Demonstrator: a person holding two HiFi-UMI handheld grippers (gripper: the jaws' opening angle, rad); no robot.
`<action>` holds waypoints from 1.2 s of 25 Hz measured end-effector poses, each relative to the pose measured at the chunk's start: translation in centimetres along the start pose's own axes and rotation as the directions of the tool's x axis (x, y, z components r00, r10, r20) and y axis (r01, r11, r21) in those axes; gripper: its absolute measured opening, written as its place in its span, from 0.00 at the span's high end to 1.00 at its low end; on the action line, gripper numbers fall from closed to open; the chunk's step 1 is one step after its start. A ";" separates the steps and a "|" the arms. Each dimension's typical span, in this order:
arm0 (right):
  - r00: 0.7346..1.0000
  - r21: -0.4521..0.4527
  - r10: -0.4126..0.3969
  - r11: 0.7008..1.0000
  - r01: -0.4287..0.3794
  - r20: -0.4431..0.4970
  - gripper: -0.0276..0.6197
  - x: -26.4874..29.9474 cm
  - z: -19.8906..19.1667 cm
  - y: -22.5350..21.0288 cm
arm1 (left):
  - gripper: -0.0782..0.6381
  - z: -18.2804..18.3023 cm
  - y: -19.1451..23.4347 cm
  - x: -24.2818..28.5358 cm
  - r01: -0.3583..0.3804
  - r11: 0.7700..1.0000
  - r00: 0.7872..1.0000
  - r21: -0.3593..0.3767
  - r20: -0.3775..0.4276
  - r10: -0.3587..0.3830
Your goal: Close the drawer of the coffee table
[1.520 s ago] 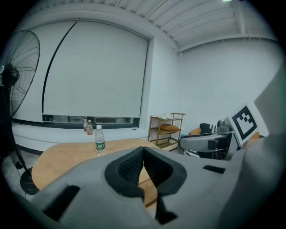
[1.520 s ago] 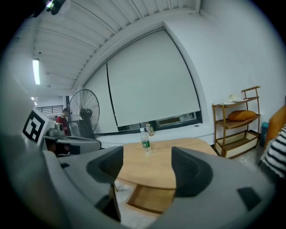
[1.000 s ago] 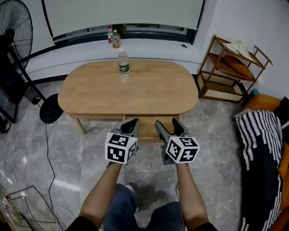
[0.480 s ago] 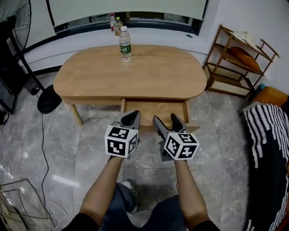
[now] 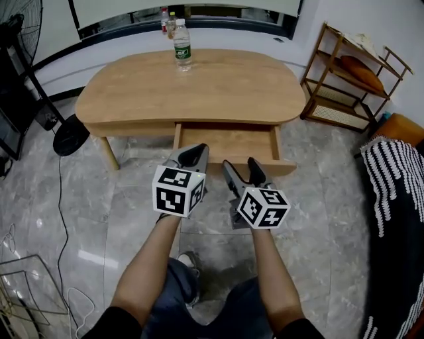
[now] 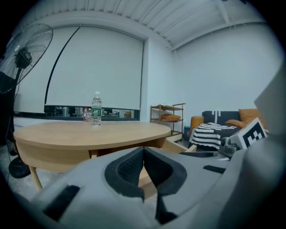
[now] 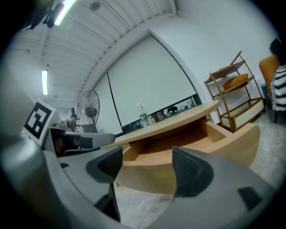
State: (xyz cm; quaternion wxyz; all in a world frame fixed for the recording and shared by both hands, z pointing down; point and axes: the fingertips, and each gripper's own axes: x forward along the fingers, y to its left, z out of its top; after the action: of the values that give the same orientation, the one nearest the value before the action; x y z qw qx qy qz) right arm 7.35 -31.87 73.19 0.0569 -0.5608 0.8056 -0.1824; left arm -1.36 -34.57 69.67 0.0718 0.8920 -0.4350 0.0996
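The drawer (image 5: 225,142) stood pulled out from the near side of the table (image 5: 192,89), in the upper centre of the head view. It was a shallow box of light wood matching the table top. Its inside was bare and its front panel faced you. The table top was a long oval with rounded ends.

You held both grippers just below the drawer in the frame, near its front panel. The fingers of your left gripper (image 5: 196,148) were clenched together with nothing between them. The fingers of your right gripper (image 5: 240,165) were released and stood apart. The drawer front showed beyond the gap, untouched, and nothing lay between the fingers.

Count:
- One table, one drawer.
- Two grippers, each carrying one marker cube (image 5: 177,191).
- One water bottle (image 5: 182,48), upright at the far edge of the table.
- Two smaller bottles (image 5: 167,16) on the sill behind it.
- One fan (image 5: 71,136) at the upper left.
- One wooden rack (image 5: 351,79) at the upper right.
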 end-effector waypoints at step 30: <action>0.953 0.655 0.059 0.713 -0.249 0.297 0.29 2.0 -9.1 -5.6 | 0.89 -1.4 0.7 -3.8 -0.051 0.998 0.998 0.033 -0.019 0.051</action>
State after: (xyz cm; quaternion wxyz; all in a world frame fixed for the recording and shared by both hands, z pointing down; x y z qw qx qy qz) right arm 8.85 -33.36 83.88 0.3778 -0.4487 0.7110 -0.3877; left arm -4.32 -31.81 70.17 0.0590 0.8806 -0.4551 0.1176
